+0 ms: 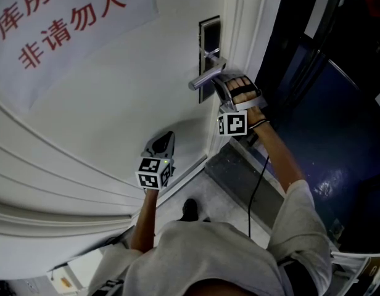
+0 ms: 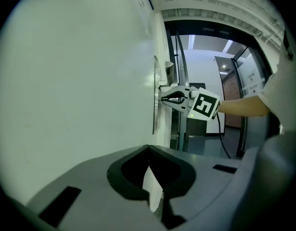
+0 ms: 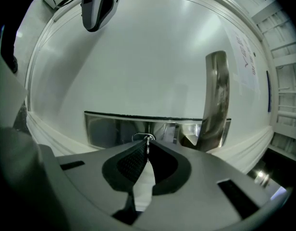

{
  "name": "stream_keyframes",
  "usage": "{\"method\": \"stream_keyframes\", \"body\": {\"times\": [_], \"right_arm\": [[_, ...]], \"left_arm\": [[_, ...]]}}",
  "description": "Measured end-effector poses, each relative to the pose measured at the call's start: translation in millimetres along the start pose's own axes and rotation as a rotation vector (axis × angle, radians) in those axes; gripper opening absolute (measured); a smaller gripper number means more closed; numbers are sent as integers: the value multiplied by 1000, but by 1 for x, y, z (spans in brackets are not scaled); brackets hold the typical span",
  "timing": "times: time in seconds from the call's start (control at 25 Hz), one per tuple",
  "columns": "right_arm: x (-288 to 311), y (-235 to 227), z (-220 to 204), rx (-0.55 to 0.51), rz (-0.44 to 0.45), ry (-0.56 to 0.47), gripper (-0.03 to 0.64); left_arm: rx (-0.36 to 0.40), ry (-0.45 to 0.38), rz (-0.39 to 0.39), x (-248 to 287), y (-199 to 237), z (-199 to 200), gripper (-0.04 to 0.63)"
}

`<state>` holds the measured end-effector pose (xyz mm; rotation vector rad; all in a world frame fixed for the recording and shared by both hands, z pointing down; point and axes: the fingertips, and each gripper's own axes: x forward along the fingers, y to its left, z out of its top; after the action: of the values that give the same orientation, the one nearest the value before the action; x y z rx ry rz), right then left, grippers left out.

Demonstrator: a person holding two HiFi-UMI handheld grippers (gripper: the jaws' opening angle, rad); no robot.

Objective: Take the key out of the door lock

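A steel lock plate (image 1: 210, 32) with a lever handle (image 1: 205, 78) is fixed to the white door (image 1: 116, 103). My right gripper (image 1: 217, 85) is against the plate below the handle. In the right gripper view its tips (image 3: 147, 147) are shut on the small metal key (image 3: 147, 140), which stands in the round keyhole of the lock plate (image 3: 109, 129) beside the handle (image 3: 216, 100). My left gripper (image 1: 164, 142) hovers lower down, close to the door face, shut with nothing in it (image 2: 148, 152). From there I see the right gripper (image 2: 163, 99) at the plate's edge (image 2: 154, 105).
A paper notice with red characters (image 1: 60, 23) hangs on the door. The door frame (image 1: 248, 36) runs right of the lock, with a dark doorway and blue floor (image 1: 338, 140) beyond. A cable (image 1: 255, 184) trails from the right gripper along the person's arm.
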<state>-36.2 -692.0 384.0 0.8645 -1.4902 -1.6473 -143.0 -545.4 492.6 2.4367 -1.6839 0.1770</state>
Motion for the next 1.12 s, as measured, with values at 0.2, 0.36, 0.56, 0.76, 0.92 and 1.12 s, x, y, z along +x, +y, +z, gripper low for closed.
{"method": "stream_keyframes", "body": {"times": [0.2, 0.36, 0.56, 0.76, 0.92, 1.12], "right_arm": [[-7, 0, -4, 11, -8, 2, 29], [-18, 0, -7, 8, -12, -1, 29], [-37, 1, -15, 22, -13, 0, 29], [-54, -2, -20, 104, -13, 0, 29], [-65, -3, -24, 205, -7, 5, 29], [-75, 7, -33, 410, 26, 19, 30]], "left_arm": [[-4, -4, 3, -1, 1, 1, 18], [-1, -6, -12, 3, -5, 3, 18], [10, -10, -44, 10, -22, 6, 18], [18, -8, -58, 13, -32, 7, 18], [20, -9, -58, 13, -37, 8, 18], [21, -5, -58, 14, -38, 6, 18]]}}
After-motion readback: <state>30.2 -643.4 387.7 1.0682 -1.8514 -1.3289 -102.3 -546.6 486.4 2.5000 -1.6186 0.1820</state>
